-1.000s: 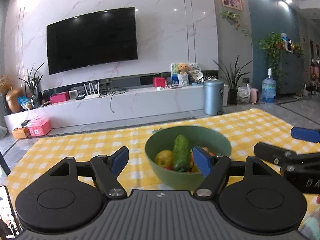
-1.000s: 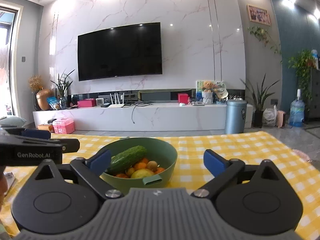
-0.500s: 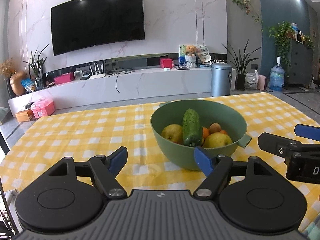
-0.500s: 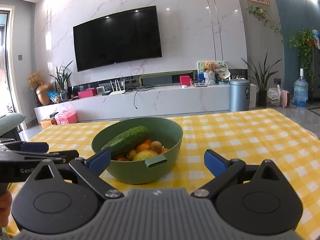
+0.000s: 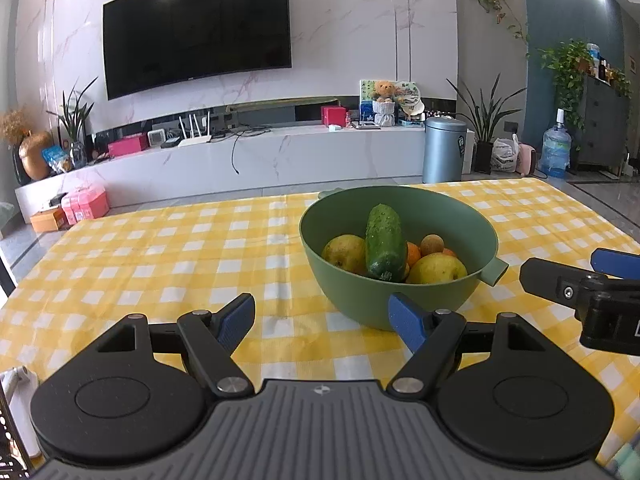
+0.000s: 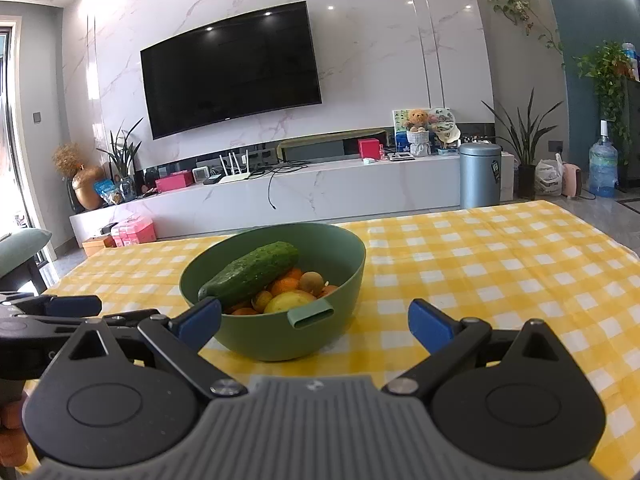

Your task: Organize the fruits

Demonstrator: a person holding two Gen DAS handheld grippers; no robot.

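Observation:
A green bowl [image 5: 440,300] [image 6: 348,264] stands on the yellow checked tablecloth [image 5: 180,260] [image 6: 500,264]. A cucumber [image 5: 384,242] [image 6: 250,270] lies on top of yellow pears [image 5: 438,268], oranges [image 6: 286,284] and a small brown fruit [image 5: 432,245] [image 6: 311,281]. My left gripper [image 5: 322,318] is open, empty, just short of the bowl's left side. My right gripper [image 6: 316,320] is open and empty, with the bowl's handle [image 6: 310,317] between its fingers' line. Each gripper shows at the edge of the other's view.
Beyond the table's far edge are a white TV bench [image 5: 240,168], a wall television [image 5: 196,28] and a grey bin [image 5: 444,150]. Bare cloth lies left of the bowl in the left wrist view and right of it in the right wrist view.
Both grippers have risen and tilted downward, so more of the bowl's inside shows. Both stay open. The fruit has not moved.

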